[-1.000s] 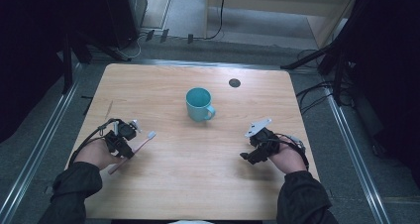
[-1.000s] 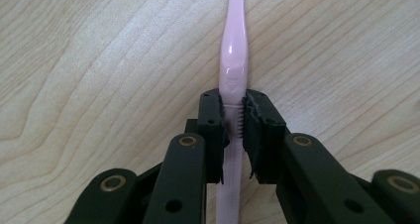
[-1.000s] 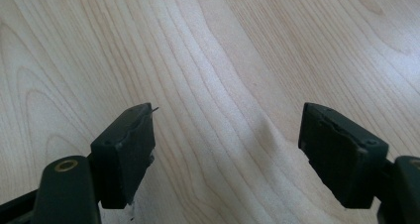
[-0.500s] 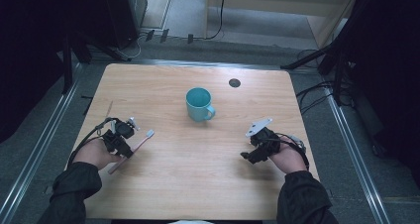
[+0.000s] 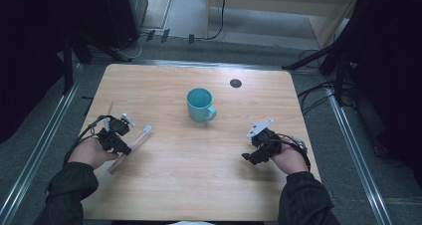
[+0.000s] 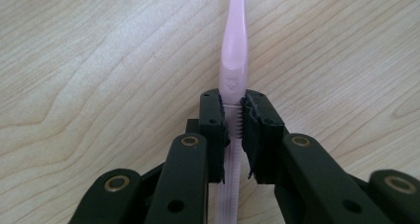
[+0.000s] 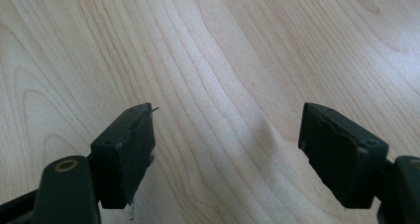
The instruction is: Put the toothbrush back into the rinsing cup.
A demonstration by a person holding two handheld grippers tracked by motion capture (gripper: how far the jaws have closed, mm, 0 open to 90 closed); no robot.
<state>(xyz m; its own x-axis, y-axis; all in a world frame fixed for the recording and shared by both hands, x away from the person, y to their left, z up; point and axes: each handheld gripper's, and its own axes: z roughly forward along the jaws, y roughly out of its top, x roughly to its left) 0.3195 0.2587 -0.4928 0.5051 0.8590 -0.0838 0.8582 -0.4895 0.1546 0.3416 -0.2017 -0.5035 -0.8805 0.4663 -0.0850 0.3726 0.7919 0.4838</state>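
Left gripper (image 6: pixel 234 130) clamps the pink toothbrush (image 6: pixel 234 45) near the table's (image 5: pixel 199 185) left edge; right gripper (image 7: pixel 225 154) rests wide, empty. Grasp made; carrying to the teal mug (image 5: pixel 200 104) probably remains.

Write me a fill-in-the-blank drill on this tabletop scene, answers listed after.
1. The left gripper is shut on a pink ____.
2. The mug near the table's middle is ____ in colour.
3. The right gripper has its jaws ____, with bare wood between them.

Missing words: toothbrush; teal; open
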